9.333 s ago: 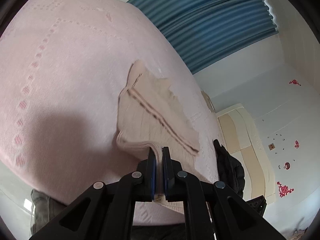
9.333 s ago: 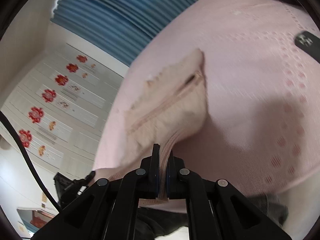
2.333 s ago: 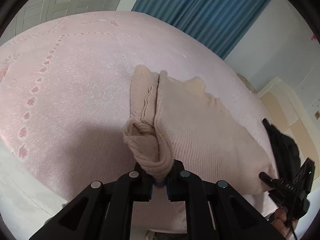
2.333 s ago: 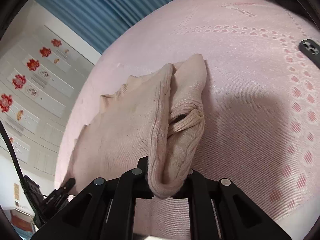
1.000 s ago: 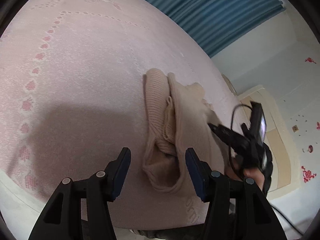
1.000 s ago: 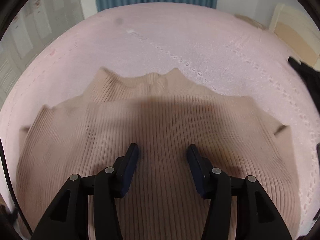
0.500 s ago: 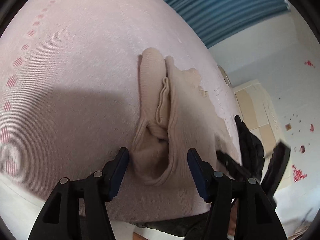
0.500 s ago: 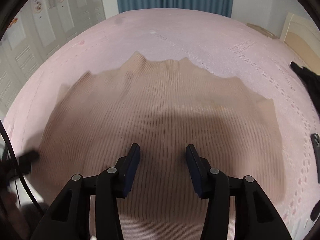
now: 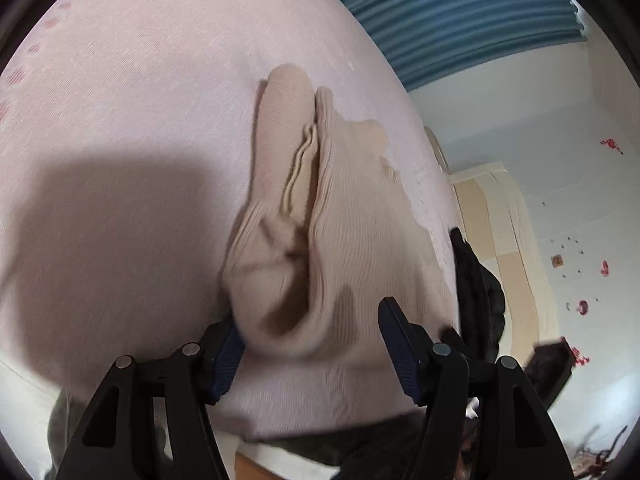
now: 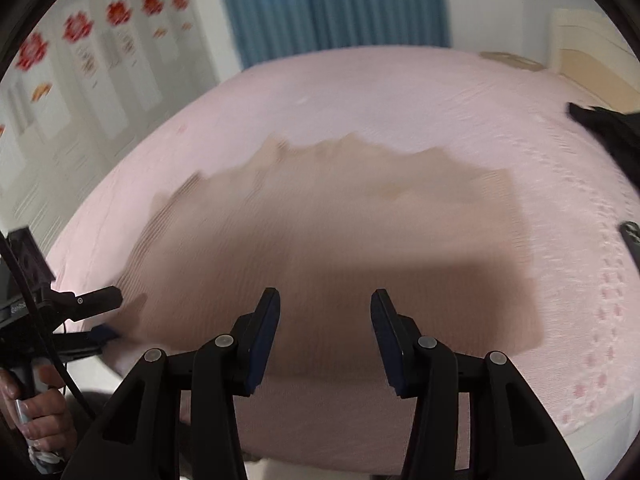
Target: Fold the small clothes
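Observation:
A beige ribbed sweater [image 9: 352,216] lies flat on the pink bedspread [image 9: 132,92], its left sleeve folded inward along the edge. My left gripper [image 9: 308,344] sits at the sweater's near left corner. Its jaws are opening, the bunched corner lies loosely between them, and the pads do not clamp it. In the right wrist view the sweater [image 10: 332,216] is spread wide and blurred. My right gripper [image 10: 324,320] hovers open over the near hem with nothing between its fingers. The left gripper [image 10: 108,316], held by a hand [image 10: 36,404], shows at the sweater's left corner.
A black garment [image 9: 480,292] lies on the bed beyond the sweater's right side, also seen as black garment [image 10: 608,128]. A dark phone [image 10: 632,236] rests near the right edge. Blue curtain [image 10: 332,4] and a cream headboard [image 9: 496,216] stand behind. The bed's near edge runs below both grippers.
The left gripper let go of the folded sleeve corner and its jaws widened. The right gripper left its corner, swung to the middle of the hem and drew back from the sweater.

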A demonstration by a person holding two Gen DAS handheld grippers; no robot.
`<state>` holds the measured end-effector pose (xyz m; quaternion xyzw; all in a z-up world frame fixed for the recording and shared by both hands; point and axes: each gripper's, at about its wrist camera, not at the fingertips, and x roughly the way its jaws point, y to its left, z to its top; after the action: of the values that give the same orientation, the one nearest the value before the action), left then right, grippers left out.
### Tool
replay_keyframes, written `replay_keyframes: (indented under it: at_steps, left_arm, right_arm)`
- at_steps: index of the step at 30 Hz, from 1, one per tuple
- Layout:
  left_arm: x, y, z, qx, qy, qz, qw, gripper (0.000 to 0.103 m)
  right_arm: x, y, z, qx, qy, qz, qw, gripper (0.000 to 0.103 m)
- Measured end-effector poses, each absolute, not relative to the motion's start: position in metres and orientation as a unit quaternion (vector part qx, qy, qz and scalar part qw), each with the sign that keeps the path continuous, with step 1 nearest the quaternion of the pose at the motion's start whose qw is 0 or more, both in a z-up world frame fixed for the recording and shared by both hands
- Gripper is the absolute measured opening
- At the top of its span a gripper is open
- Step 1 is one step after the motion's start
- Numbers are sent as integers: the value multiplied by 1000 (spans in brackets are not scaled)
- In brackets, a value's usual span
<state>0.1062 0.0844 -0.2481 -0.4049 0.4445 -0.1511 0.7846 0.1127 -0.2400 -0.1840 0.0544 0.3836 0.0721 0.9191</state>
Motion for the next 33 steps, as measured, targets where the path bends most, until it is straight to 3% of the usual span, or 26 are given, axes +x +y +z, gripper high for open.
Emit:
replay_keyframes:
  at_steps: [6,8,11,19,26,33]
  left_arm:
    - [135,66,-231,-340,445,-96,823,58]
    - [139,61,-227,-317,447,-69,834,37]
    - [143,60,-218,-315,447,-54,836,22]
    - [148,17,-148,-239,425,2,873,19]
    - [163,-80,-83,-121,413,5,903,18]
    - [166,-192,-92,-63,444,-87,889,19]
  right_arm:
    - [102,-300,-180,110,370,4,922,47]
    - [99,-316,-187,157,378,8,912,47]
    - [98,-326,-188,183,379,3,907,47]
    - [83,-347,-177,149,378,-30,913,47]
    - [56,-396,-161,136,378,-78,913,47]
    - [28,-453,-158,184,373,-127,901,47]
